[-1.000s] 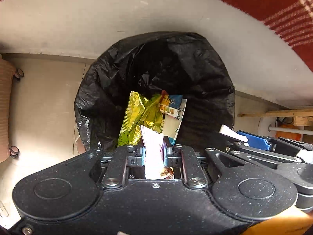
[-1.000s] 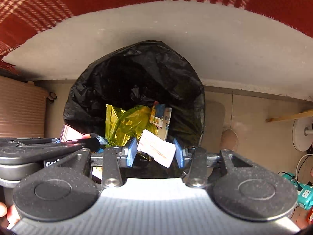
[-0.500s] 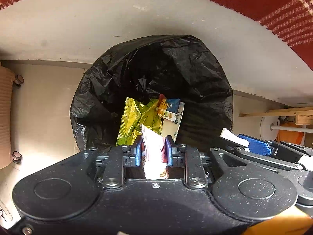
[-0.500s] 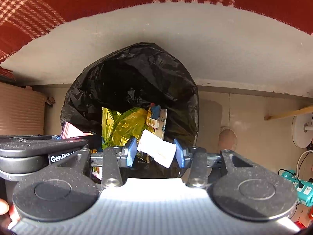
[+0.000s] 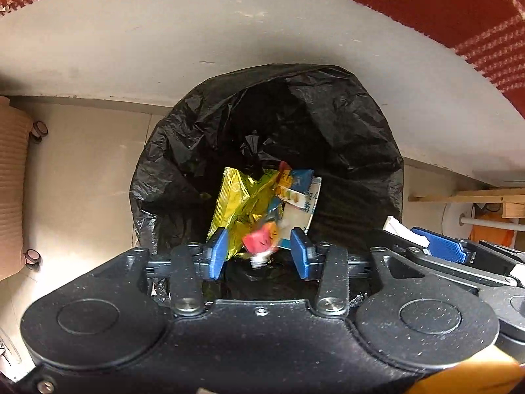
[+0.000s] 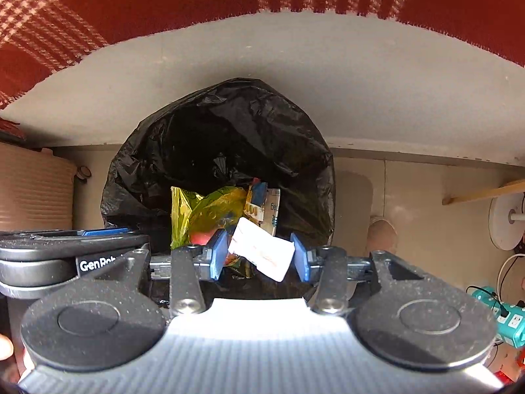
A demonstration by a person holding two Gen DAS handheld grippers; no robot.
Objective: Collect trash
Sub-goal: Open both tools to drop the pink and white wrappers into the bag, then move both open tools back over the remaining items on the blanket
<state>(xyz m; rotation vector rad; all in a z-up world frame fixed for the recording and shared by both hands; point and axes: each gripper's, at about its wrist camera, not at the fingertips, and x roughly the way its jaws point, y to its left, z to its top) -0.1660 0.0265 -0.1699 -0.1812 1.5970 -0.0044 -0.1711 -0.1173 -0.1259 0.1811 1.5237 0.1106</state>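
A bin lined with a black bag [image 5: 328, 115] stands open below both grippers. Inside lie a yellow foil wrapper [image 5: 236, 200] and a blue-and-white packet [image 5: 300, 190]. My left gripper [image 5: 259, 257] points down over the bin, its jaws opening. A red-and-orange wrapper [image 5: 261, 241] is blurred and loose between the pads, touching neither. My right gripper [image 6: 259, 256] hangs beside it over the black bag [image 6: 229, 124], jaws opening. A white paper slip [image 6: 261, 252] still spans tilted from pad to pad. The loose red wrapper [image 6: 201, 236] shows by its left pad.
A ribbed beige suitcase [image 6: 32, 190] stands left of the bin. On the tiled floor to the right are a white fan base [image 6: 505, 223], a teal power strip [image 6: 507, 315] and a wooden plank [image 5: 466, 195]. Red plaid cloth [image 6: 98, 6] hangs over a white edge above.
The left jaws have spread and the wrapper they pinched has slipped out and is dropping. The right jaws widened slightly; the white slip stays between them.
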